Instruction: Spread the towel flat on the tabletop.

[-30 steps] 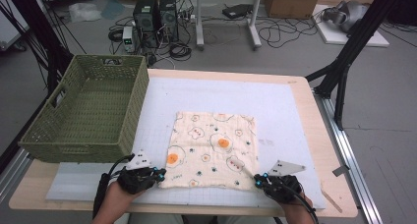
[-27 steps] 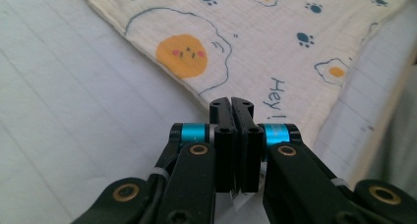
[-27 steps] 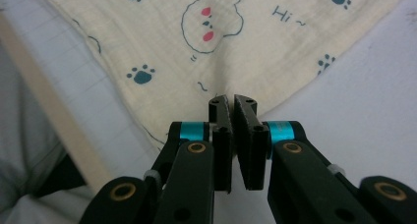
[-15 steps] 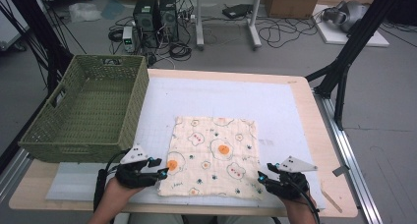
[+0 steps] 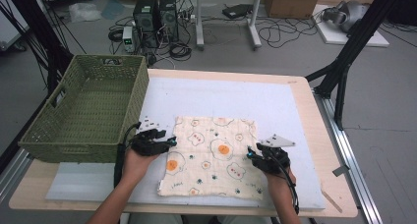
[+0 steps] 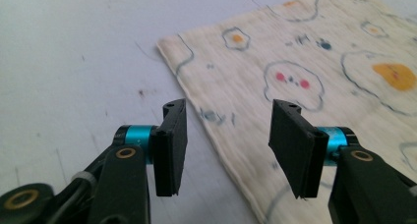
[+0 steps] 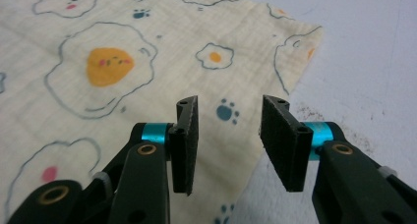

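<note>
While wooden counter (image 5: 314, 106) carries white mat (image 5: 231, 98), cluttered floor beyond holds cables, computer towers (image 5: 156, 10). Green wicker basket (image 5: 83, 108) at 9 o'clock. Printed cloth (image 5: 214, 157) flat at mat centre. Left gripper (image 5: 169, 141) jaws apart, straddling cloth's 9 o'clock edge, holding nothing. Right gripper (image 5: 250, 155) jaws apart over 3 o'clock edge, empty.

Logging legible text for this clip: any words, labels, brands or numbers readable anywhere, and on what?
None can be read.
Cloth: printed pictures only (fried eggs, bear faces, paw prints); a few small dark marks near its edge in the left gripper view look like letters but are too blurred to read.
Left gripper and right gripper: no markings visible on them.
Green basket: no label visible.
Computer towers on the floor: too small to tell.
</note>
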`<state>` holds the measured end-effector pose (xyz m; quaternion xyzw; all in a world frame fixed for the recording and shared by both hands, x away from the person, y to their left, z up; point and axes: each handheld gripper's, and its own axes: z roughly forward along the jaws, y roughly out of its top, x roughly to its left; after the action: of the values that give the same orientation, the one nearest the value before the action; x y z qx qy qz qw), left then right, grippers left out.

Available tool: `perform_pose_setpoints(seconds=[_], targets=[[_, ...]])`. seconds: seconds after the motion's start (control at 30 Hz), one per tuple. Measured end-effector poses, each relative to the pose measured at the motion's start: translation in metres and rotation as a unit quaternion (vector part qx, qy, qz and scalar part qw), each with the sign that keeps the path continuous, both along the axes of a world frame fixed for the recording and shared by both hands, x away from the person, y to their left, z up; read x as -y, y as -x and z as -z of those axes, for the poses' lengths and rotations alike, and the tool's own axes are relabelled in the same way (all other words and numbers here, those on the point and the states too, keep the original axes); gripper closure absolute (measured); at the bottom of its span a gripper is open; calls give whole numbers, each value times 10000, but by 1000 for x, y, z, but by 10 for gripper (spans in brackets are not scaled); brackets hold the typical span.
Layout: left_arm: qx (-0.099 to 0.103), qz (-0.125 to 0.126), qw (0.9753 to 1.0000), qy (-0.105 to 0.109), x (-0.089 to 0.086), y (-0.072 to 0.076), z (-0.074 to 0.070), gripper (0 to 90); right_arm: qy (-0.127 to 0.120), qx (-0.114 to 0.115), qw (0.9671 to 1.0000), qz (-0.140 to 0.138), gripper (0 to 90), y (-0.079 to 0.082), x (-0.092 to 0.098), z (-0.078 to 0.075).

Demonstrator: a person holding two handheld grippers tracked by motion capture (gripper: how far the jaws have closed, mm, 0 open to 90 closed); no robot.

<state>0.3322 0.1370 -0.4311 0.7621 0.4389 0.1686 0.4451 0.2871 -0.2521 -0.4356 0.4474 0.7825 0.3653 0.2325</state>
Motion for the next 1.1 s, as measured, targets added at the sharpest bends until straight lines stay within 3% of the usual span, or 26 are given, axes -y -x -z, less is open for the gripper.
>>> perform_pose_setpoints(seconds=[0.07,0.17,0.23,0.33,0.4,0.47,0.53,0.6,0.7,0.77,0.9,1.1], targets=[[7,-97,10000,-9,4,-9,3,512,100,-34,9999,83,577,-7,-1,1],[-142,-203,9994,-237,8,-24,10,534,190,-49,9997,136,567,-19,2,3],[-203,-394,9989,-155,8,-33,13,542,136,-49,9997,186,566,-26,5,3],[-346,-388,9984,-218,11,-41,17,555,-11,-167,9996,212,570,-35,8,6],[-122,-300,9981,-517,16,-40,19,569,69,-287,9994,198,582,-40,8,10],[-103,-348,9979,-538,16,-39,19,589,-2,-279,9994,207,616,-41,8,11],[-75,-230,9985,-481,18,-38,19,751,-25,-267,9996,117,710,-41,7,12],[20,-210,9974,-689,24,-37,18,873,-26,-301,9995,-17,843,-43,5,12],[83,-589,9952,-778,25,-38,18,876,186,-236,9995,-20,856,-44,3,10],[13,-712,9953,-650,22,-40,18,875,270,-193,9994,87,852,-45,5,10],[81,-654,9948,-775,20,-38,17,859,107,-180,9995,222,744,-48,11,11],[123,-540,9970,-548,11,-34,12,683,-290,26,9990,351,634,-55,23,1]])
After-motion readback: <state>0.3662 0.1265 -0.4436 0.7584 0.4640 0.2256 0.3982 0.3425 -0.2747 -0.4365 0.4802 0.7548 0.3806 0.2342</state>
